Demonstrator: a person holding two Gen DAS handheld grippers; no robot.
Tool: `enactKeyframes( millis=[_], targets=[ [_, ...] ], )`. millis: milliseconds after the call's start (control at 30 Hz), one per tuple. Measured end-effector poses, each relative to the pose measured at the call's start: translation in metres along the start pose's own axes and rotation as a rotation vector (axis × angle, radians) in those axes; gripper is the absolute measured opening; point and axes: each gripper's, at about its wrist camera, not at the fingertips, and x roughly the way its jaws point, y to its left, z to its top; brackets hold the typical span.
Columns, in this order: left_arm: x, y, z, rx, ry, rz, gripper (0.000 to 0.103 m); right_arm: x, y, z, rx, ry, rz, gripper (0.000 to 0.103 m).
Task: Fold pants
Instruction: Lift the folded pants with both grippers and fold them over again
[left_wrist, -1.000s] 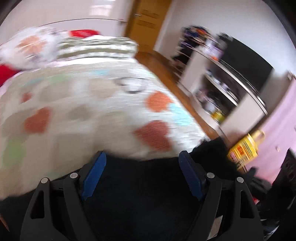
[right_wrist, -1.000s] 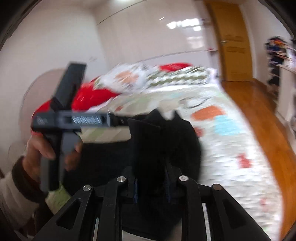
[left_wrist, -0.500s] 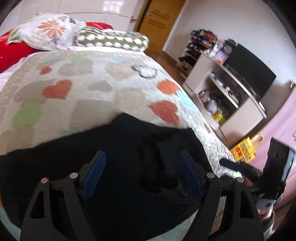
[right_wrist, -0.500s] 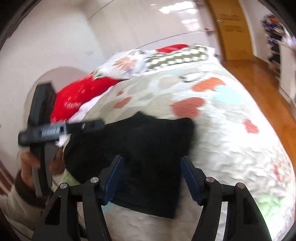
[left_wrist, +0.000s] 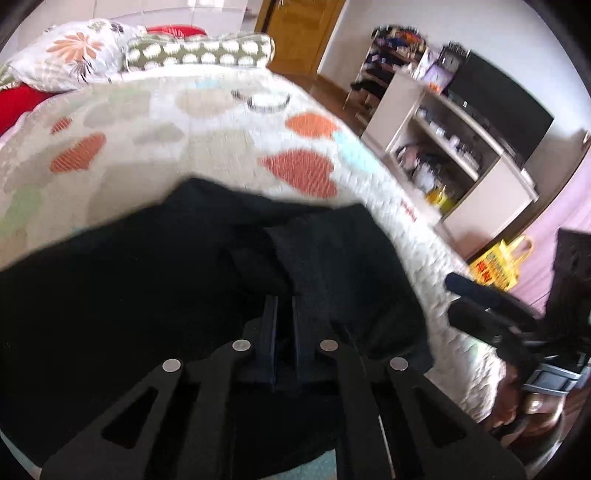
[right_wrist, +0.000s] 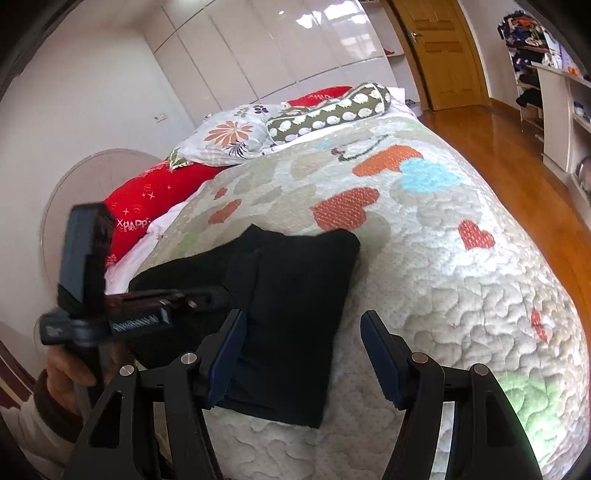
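The black pants (right_wrist: 303, 266) lie folded in layers on the heart-patterned quilt (right_wrist: 424, 258), near the bed's front edge. My left gripper (left_wrist: 284, 310) points down into the pants (left_wrist: 147, 295), its blue fingers together and pinching a fold of the fabric. From the right wrist view the left gripper (right_wrist: 218, 295) reaches in from the left at the pants' left edge, held by a hand (right_wrist: 66, 373). My right gripper (right_wrist: 303, 315) stands open above the pants' near right part, one finger over the cloth, the other over the quilt, pressing nothing. It also shows as the right gripper (left_wrist: 458, 299) beside the bed.
Floral pillow (right_wrist: 229, 136), dotted bolster (right_wrist: 332, 110) and red cushion (right_wrist: 155, 199) lie at the bed's far end. A shelf unit (left_wrist: 461, 155) with a dark screen (left_wrist: 498, 110), a yellow bag (left_wrist: 498, 266), wooden floor (right_wrist: 517, 173) and door (right_wrist: 443, 51) are to the right.
The right gripper let go of the lifted pants and opened; the pants now lie flat on the quilt. The left gripper moved down onto the pants and went from open to shut.
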Motion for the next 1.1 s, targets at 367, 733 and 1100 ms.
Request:
enactKeyframes(
  millis=[367,733,1100],
  targets=[
    [-0.017,0.008,-0.004,0.003,-0.019,0.054,0.016,0.011,0.013,0.006,-0.051,0.03,0.002,0.067],
    [-0.015,-0.021,-0.02,0.064,0.019,-0.016,0.043,0.012,-0.008,-0.002,0.011,0.037,-0.001,0.067],
    [-0.015,-0.025,-0.018,0.088,-0.006,0.0,0.003,0.005,-0.001,0.009,-0.005,0.011,0.019,0.067]
  ],
)
